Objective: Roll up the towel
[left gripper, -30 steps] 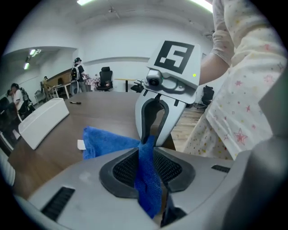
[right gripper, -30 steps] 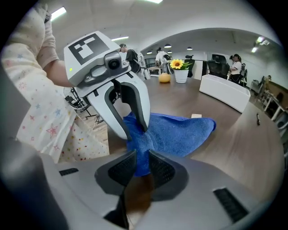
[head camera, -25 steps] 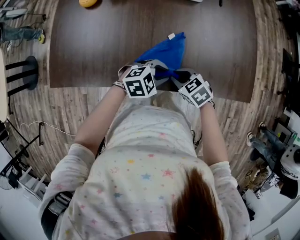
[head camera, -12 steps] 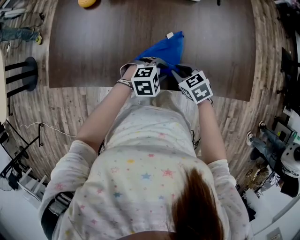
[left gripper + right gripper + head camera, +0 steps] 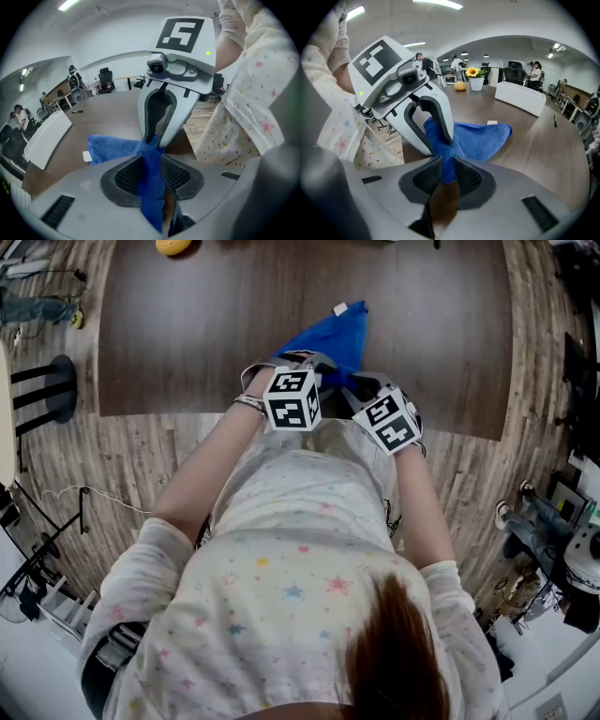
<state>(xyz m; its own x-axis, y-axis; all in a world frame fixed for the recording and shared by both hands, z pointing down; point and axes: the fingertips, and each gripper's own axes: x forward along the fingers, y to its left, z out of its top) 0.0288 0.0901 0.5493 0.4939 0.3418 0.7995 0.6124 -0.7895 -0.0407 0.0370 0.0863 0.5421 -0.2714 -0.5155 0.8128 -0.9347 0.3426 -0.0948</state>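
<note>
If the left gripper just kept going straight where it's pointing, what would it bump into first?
The left gripper already has the blue towel between its jaws, which have just been opening. Beyond it, probably the right gripper, close ahead on the same towel.

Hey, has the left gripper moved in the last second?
Yes, slightly: the left gripper shifted right along the dark wooden table's near edge. Its jaws have just been opening, blue cloth towel between them.
</note>
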